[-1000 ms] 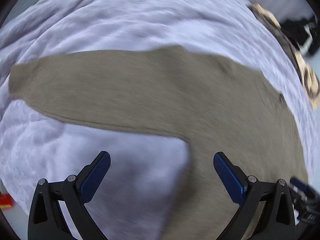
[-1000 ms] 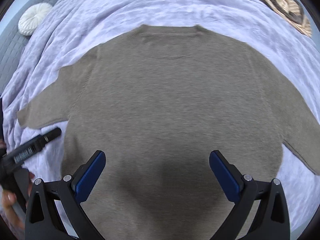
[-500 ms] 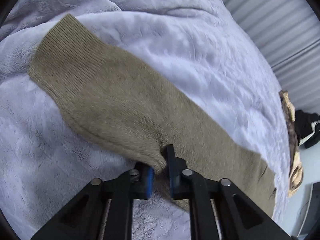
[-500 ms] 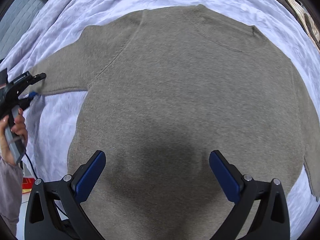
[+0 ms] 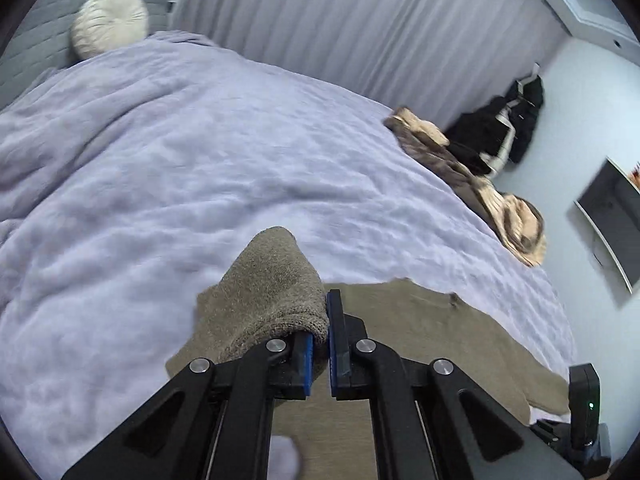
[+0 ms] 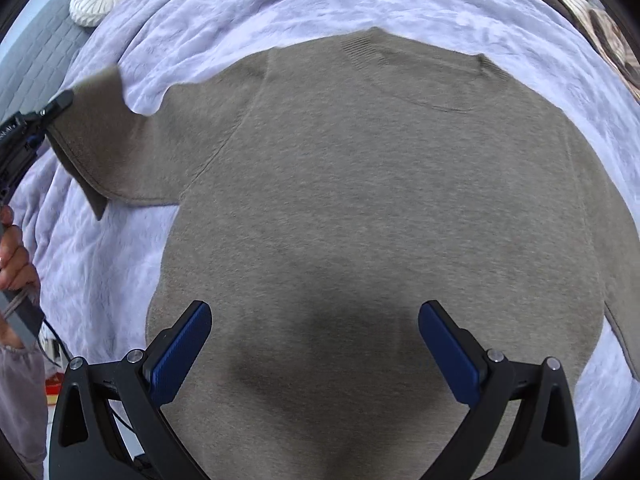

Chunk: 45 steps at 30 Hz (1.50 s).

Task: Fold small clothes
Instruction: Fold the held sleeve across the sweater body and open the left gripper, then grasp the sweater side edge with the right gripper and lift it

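The left gripper (image 5: 318, 344) has its jaws pressed together on a sleeve (image 5: 272, 292) of the brown sweater (image 6: 380, 220); the knit bunches up over the left blue pad and rises in a hump above the fingers. In the right wrist view the same gripper (image 6: 52, 110) shows at the left edge, holding the sleeve (image 6: 104, 144) up off the blanket (image 6: 100, 264), with the cuff end hanging free below it. A hand (image 6: 14, 256) grips that tool's handle just below.

The right gripper (image 6: 314, 344) hangs over the lower body of the sweater with its jaws spread wide, nothing between the pads, and its shadow falls on the knit under it.

The sweater lies flat on the pale lilac blanket, its neckline (image 6: 424, 64) at the far end from the right gripper. Its other sleeve runs off to the right edge.

Beyond the sweater the blanket stretches over the bed. A brown and cream cloth (image 5: 480, 184) lies at the blanket's far right edge. A round cream cushion (image 5: 110, 22) sits at the head of the bed, past the blanket, against a grey quilted headboard (image 5: 36, 36). Grey curtains (image 5: 360, 28) hang behind the bed.
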Available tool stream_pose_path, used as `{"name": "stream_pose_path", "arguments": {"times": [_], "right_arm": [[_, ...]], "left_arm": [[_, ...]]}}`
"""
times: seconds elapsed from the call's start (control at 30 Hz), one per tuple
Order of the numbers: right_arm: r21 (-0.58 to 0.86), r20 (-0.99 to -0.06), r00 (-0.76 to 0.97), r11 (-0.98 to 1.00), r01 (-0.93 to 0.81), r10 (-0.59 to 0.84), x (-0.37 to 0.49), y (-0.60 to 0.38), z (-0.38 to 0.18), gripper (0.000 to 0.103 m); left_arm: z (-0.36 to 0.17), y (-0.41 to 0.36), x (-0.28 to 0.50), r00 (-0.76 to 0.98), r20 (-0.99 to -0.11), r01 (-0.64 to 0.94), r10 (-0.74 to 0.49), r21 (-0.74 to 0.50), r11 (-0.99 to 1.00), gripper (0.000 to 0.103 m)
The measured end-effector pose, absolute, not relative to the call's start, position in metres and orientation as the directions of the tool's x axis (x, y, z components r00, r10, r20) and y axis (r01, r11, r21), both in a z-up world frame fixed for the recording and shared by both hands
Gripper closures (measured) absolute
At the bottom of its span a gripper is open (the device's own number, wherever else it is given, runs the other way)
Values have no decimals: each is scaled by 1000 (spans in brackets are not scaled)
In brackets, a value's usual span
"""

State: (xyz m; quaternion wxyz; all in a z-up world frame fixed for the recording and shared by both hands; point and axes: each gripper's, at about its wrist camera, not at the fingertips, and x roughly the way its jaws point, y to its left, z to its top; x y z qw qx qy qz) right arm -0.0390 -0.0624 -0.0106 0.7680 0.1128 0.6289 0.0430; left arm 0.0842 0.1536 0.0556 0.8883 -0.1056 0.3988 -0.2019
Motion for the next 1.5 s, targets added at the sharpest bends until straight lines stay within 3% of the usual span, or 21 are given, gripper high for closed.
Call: {"name": "stream_pose_path", "arguments": {"times": [0.17,0.3,0.43,0.6,0.73,0.93,1.0,1.1,1.13,1.17,1.2,1.37,1.5], "right_arm": [[233,-954,238,953,196,184,-51,-114,-12,0],[228,-959,231,931,283,165,-65,-152,-23,0],[212,-965,218,925,315,147,-76,-178,-30,0],[185,-959,262,937,298,106,-65,-188,-22,0],[169,-938,331,970,174,105,-38,-168,-2,0],[6,-914,392,970,-242,104,17,-67,4,1],[-93,-921,386,928,-362,58,29,-29,-13,6],[-250,-914,401,859,-446,-58,42,9,-43,29],[-266,-917,391,849,-456,-77,47,13,-52,47],[-254,-923,377,854,-453,-74,52,13,-58,80],[-225,-923,380,884,-411,-59,56,7,-55,93],[244,-836,500,969,-30,226,44,-89,-11,95],[582,-755,557,744,327,346,5,-183,-36,95]], "left_arm": [[17,32,86,424,-755,435,-500,-315,844,96],[-30,-20,66,344,-858,486,-380,-184,855,96],[-57,-32,53,307,-912,498,-273,-91,863,96],[-20,-1,36,328,-899,486,-291,-103,868,96],[10,48,32,396,-885,416,-245,-65,907,96],[-1,132,49,344,-934,215,-97,-22,976,95],[-10,150,53,320,-944,160,-81,-31,987,95],[-20,164,55,309,-948,113,-75,-41,993,95],[-23,165,56,304,-950,108,-68,-36,994,95],[-26,167,56,294,-954,100,-64,-36,994,95],[-27,168,55,288,-955,95,-69,-43,995,95],[-21,167,57,288,-956,86,-63,-40,996,95],[-15,170,67,262,-958,71,-114,-99,993,95]]}}
